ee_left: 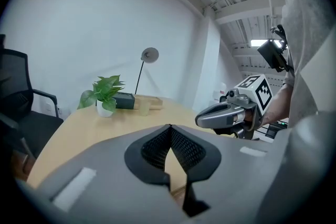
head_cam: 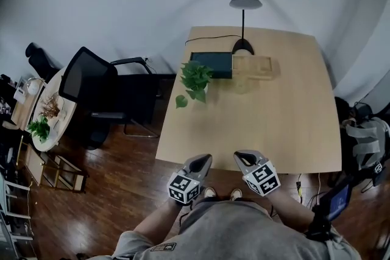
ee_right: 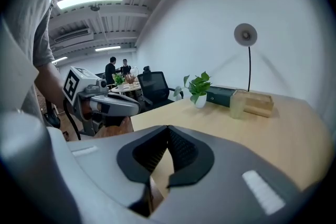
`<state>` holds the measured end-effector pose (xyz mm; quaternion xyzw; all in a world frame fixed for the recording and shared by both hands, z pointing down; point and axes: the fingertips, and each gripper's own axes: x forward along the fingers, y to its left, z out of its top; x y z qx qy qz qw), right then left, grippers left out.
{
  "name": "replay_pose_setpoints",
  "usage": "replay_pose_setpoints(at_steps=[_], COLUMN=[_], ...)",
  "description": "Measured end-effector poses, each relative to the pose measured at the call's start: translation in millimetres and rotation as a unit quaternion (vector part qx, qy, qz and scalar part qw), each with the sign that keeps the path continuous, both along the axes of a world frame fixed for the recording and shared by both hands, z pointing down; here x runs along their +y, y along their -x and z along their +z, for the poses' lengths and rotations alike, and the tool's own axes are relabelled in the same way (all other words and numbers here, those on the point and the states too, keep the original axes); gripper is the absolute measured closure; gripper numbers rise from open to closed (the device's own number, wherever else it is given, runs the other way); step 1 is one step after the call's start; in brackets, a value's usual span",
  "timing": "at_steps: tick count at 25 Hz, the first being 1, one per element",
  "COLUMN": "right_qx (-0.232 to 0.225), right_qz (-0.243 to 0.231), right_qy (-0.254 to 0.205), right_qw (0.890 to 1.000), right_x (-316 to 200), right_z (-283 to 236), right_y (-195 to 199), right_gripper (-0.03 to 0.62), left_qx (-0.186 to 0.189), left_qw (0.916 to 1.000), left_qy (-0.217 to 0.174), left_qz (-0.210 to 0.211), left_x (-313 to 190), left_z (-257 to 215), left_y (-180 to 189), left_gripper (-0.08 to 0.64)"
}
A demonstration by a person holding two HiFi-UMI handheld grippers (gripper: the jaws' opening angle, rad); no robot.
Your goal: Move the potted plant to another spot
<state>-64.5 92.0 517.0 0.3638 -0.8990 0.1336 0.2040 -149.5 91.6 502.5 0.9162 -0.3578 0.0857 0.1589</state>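
The potted plant [head_cam: 195, 81] stands on the table [head_cam: 262, 125], well ahead and a little left of the left tool [head_cam: 205, 159]; that tool and the right tool [head_cam: 240, 158] beside it are both closed, holding nothing

A light wooden table [head_cam: 274, 125] carries a small group of things along its far edge: a potted plant [head_cam: 196, 79] at the left, just beside a dark flat box [head_cam: 211, 64], then a wooden box [head_cam: 251, 66], a pale translucent cup [ee_right: 238, 104], and a black desk lamp [head_cam: 244, 45] behind them.
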Motion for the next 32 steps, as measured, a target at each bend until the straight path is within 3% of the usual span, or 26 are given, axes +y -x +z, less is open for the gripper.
replay_pose_setpoints(at_steps=[14, 32], right_qx=[0.005, 0.021], right_qz=[0.033, 0.044], right_qy=[-0.024, -0.038], right_qw=[0.999, 0.998], right_x=[9, 9], right_z=[-19, -31], right_y=[39, 34], right_gripper=[0.586, 0.586], left_qx=[0.017, 0.03], left_qw=[0.9994, 0.9987], left_qy=[0.0, 0.008], left_qz=[0.03, 0.04], left_x=[10, 13], left_z=[-13, -8], left_y=[21, 17], left_gripper=[0.56, 0.56])
